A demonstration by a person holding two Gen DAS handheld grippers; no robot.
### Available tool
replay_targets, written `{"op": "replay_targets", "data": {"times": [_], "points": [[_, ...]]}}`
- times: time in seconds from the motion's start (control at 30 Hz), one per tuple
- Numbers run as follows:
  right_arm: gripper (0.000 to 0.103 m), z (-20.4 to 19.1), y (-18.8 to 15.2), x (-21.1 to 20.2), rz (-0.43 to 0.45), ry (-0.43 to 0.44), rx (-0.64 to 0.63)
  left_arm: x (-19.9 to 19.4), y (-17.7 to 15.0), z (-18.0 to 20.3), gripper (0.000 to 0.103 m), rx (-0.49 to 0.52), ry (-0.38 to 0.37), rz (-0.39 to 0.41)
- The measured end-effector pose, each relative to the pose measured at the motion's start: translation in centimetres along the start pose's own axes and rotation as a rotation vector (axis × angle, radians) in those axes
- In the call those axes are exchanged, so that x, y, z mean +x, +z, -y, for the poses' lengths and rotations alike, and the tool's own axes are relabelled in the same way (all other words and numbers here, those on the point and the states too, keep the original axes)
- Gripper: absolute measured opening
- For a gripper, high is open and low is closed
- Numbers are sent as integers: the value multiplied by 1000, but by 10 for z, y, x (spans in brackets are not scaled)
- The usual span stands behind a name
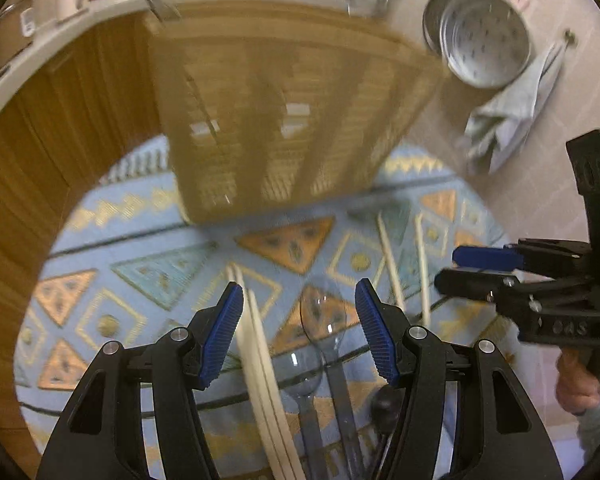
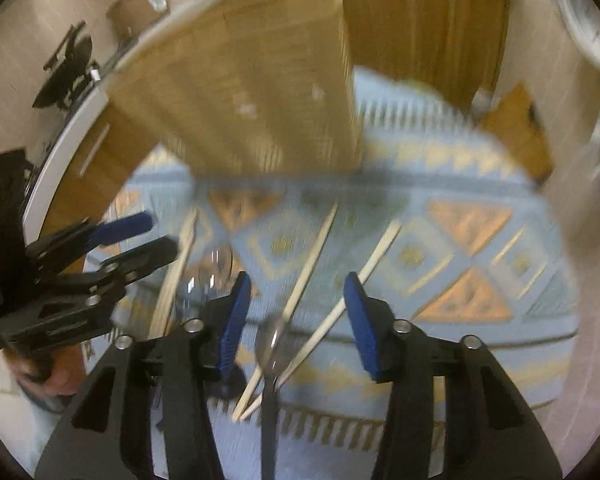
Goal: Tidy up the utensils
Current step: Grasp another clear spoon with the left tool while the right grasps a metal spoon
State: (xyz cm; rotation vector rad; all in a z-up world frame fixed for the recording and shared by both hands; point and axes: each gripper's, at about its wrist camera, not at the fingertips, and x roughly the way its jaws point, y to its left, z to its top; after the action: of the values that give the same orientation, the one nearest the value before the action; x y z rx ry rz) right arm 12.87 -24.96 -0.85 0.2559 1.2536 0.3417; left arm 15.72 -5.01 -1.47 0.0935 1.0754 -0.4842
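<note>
Utensils lie on a blue patterned mat (image 1: pixel 148 248). In the left wrist view my left gripper (image 1: pixel 299 304) is open above a pair of pale chopsticks (image 1: pixel 260 360) and two clear plastic spoons (image 1: pixel 322 316). Two more chopsticks (image 1: pixel 392 264) lie to the right. In the right wrist view my right gripper (image 2: pixel 296 296) is open over two crossed chopsticks (image 2: pixel 308 276) and a clear spoon (image 2: pixel 272 344). Nothing is held. A woven bamboo utensil holder (image 1: pixel 284 112) stands behind the mat; it also shows in the right wrist view (image 2: pixel 252 92).
A wooden cabinet (image 1: pixel 52 128) with a white countertop edges the left. Metal bowls (image 1: pixel 480 40) and a grey cloth (image 1: pixel 512 108) lie on the tiled floor at right. The right gripper (image 1: pixel 480 268) shows in the left wrist view, the left gripper (image 2: pixel 140 236) in the right.
</note>
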Motion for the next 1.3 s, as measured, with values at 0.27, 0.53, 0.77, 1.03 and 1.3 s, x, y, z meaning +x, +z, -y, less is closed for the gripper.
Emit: {"op": "replay_targets", "data": {"times": [0.27, 0.53, 0.77, 1.03, 1.3], "points": [[38, -3, -5, 17, -58, 23, 11, 34, -9, 25, 56, 127, 124, -49], [38, 5, -10, 16, -93, 50, 0, 48, -6, 43, 37, 172, 182, -72], [38, -1, -17, 14, -99, 60, -38, 44, 0, 41, 6, 127, 169, -34], [38, -31, -24, 27, -119, -21, -129, -6, -2, 3, 6, 27, 52, 67], [32, -68, -35, 40, -135, -193, -279, -16, -14, -38, 6, -53, 74, 77]]}}
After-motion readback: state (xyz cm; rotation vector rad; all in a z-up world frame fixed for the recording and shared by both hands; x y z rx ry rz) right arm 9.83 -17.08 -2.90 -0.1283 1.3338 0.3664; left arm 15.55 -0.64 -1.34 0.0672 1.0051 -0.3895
